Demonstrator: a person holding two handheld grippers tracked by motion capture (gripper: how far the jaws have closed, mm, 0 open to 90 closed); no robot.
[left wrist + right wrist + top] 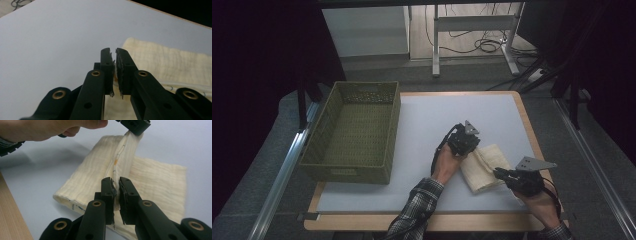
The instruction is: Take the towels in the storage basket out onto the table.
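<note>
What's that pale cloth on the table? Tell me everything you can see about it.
The cloth is a cream, crinkly, gauze-like fabric, folded into a rough rectangle of several layers, with thin coloured stitching along an edge. It lies on the grey table near the right front corner, right of the basket and apart from it. Both grippers are shut on it: the left gripper pinches the far end of a raised ridge of its top layer, the right gripper the near end. The rest lies flat.
</note>
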